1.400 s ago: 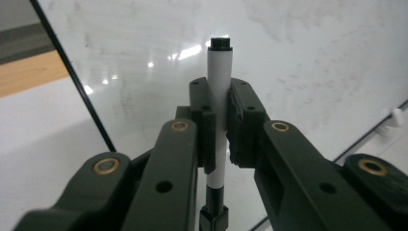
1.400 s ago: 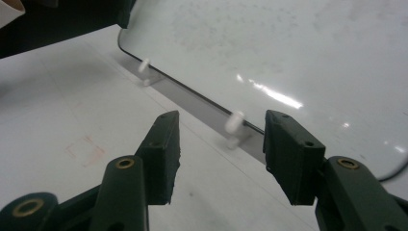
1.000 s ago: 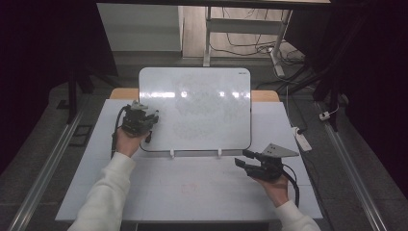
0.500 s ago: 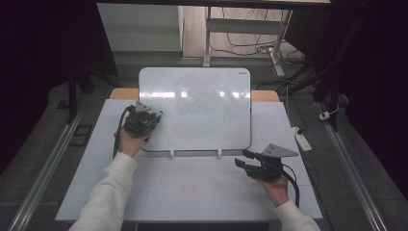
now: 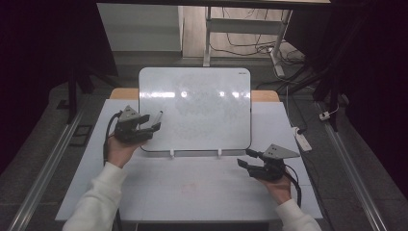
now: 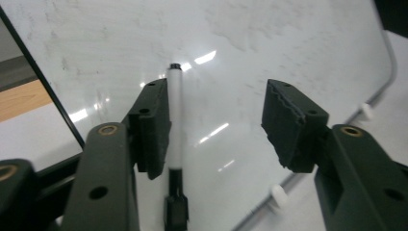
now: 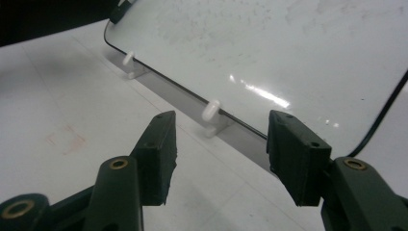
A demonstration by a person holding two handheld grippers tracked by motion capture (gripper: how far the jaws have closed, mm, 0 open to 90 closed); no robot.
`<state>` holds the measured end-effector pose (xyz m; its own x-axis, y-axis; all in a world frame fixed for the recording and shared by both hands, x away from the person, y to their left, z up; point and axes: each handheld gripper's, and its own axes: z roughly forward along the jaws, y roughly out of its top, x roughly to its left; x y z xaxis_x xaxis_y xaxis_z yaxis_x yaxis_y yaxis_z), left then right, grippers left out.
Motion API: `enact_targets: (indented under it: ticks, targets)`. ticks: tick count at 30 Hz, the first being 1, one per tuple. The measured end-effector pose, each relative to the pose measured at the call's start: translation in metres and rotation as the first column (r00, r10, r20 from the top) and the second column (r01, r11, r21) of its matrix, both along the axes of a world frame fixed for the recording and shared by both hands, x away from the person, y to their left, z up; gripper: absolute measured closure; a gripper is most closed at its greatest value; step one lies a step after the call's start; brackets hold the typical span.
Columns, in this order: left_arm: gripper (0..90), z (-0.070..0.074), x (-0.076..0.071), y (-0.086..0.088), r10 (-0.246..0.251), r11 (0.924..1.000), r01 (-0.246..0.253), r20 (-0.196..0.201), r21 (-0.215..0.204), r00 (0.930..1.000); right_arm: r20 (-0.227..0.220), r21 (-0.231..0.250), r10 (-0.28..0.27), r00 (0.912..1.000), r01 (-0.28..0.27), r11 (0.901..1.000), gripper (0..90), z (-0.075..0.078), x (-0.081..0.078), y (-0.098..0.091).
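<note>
A whiteboard (image 5: 202, 106) stands tilted on the white table, propped on two white pegs (image 5: 172, 153). My left gripper (image 5: 153, 122) is at the board's left edge. In the left gripper view its jaws (image 6: 216, 96) have just been opening. A white marker with a black cap (image 6: 175, 120) lies along the left pad, and the right pad stands well away from it, with the board (image 6: 240, 48) behind. My right gripper (image 5: 244, 159) hovers over the table near the board's lower right corner. Its jaws (image 7: 219, 130) have just been opening a little and hold nothing; they face the board (image 7: 269, 43) and a peg (image 7: 210, 109).
A white mat (image 5: 192, 187) covers the table in front of the board, with a faint reddish smear (image 7: 67, 139). A white power strip (image 5: 303, 139) lies at the table's right edge. Cables and metal frame legs stand on the floor behind.
My left hand has drawn back from the board's face toward its left edge and the jaws have opened, showing the marker. The right hand has stayed where it was.
</note>
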<state>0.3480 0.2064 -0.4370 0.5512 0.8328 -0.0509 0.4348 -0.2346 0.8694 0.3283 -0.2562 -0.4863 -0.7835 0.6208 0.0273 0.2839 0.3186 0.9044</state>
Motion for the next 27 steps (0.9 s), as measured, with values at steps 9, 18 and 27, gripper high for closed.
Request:
enact_targets:
  ticks: [9,18,27]
  targets:
    - [37.2,-0.006,-0.036,0.014,-0.053,0.9981,0.053,0.008,-0.032,0.9986,0.013,-0.022,-0.02,0.9997,0.021,0.9995,42.7,-0.003,0.002,-0.007]
    - [31.7,-0.028,-0.06,0.019,-0.115,0.9922,0.112,-0.05,-0.056,0.9921,0.039,-0.043,-0.052,0.9979,0.054,0.9976,40.8,-0.003,-0.002,-0.019]
    - [27.9,-0.049,-0.081,0.026,-0.139,0.9894,0.134,-0.1,-0.056,0.9852,0.057,-0.067,-0.081,0.9951,0.084,0.9942,38.6,-0.007,-0.01,-0.039]
